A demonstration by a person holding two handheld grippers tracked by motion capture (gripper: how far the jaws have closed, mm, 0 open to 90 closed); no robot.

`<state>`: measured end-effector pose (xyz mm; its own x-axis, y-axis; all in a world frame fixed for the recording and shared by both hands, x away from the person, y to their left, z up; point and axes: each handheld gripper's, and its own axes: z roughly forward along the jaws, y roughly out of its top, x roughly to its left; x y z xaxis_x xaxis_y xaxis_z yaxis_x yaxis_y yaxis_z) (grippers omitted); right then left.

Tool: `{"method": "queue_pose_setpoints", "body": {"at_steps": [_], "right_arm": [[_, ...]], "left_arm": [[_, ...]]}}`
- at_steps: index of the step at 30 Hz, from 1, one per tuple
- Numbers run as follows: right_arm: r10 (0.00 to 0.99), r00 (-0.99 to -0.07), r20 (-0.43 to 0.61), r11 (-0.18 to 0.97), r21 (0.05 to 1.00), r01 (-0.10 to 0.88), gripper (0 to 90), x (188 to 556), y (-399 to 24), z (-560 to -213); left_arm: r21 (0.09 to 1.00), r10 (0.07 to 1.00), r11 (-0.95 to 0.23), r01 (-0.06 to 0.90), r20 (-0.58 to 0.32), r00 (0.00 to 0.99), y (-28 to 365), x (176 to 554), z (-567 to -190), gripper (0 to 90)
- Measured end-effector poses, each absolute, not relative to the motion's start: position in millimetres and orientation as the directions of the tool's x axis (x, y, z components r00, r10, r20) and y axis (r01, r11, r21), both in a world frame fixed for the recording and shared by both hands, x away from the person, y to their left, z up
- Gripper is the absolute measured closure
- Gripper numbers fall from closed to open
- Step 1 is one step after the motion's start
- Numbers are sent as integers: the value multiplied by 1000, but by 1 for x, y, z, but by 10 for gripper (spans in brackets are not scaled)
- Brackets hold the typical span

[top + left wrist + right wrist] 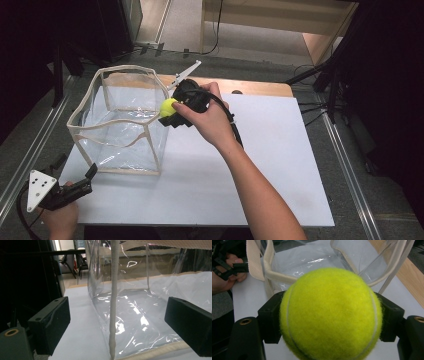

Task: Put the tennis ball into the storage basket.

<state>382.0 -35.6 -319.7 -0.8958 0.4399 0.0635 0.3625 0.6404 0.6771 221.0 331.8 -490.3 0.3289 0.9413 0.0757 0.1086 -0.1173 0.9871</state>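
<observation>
A yellow tennis ball (168, 106) (330, 315) is clamped between the black jaws of my right gripper (170, 111) (332, 320), held in the air at the right rim of a clear plastic bag (120, 120) with cream fabric edging. The bag stands upright and open on the white board (260, 150). My left gripper (89, 176) (117, 325) rests low at the bag's near left corner, its jaws wide apart on either side of the bag's corner seam (113, 302), not pressing on it.
The white board lies on a wooden table (260, 87). A white clip-like tool (186, 74) lies behind the bag. Metal rails (345, 165) run along both sides of the table, and dark stands rise at the right.
</observation>
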Motion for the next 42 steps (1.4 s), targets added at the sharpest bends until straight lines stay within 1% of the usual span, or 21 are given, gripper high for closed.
{"method": "queue_pose_setpoints", "body": {"at_steps": [25,42], "right_arm": [[419,-906,56,648,680,342,230,392,-14,-309],[422,-904,66,641,684,349,230,401,-3,-308]], "left_arm": [[988,942,-111,109,70,328,332,221,-490,68],[988,942,-109,107,68,330,332,221,-490,68]]}}
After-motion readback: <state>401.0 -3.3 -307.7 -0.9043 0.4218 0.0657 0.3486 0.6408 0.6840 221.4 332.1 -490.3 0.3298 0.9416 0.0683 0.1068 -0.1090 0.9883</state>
